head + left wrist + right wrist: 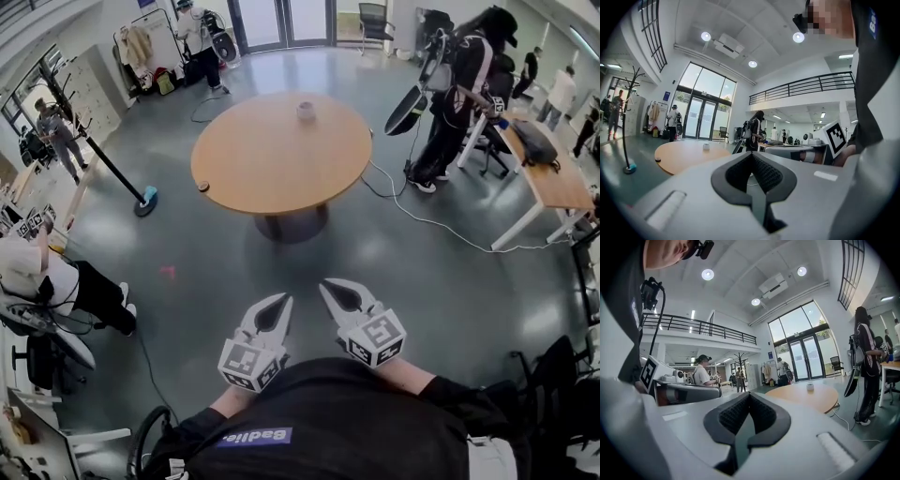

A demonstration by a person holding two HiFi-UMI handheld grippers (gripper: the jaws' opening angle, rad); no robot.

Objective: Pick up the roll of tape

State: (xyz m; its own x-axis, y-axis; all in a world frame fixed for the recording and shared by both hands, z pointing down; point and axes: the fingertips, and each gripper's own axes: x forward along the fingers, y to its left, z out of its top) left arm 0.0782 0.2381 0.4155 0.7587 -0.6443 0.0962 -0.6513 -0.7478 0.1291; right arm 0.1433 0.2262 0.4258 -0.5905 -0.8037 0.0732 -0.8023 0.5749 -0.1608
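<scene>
The roll of tape (306,112) is a small pale ring standing on the far side of a round wooden table (281,173). Both grippers are held low, close to my body, well short of the table and over the grey floor. My left gripper (283,301) is shut with nothing in it. My right gripper (327,285) is beside it, also shut and empty. The left gripper view shows the tape roll (706,146) far off on the table (684,157), beyond the shut left gripper (751,154). In the right gripper view the tape roll (810,386) lies ahead to the right of the right gripper (749,393).
A small dark object (202,187) sits at the table's left edge. A white cable (422,220) runs over the floor right of the table. A person (459,103) stands by a desk (553,183) at the right. A pole stand (142,201) is on the left.
</scene>
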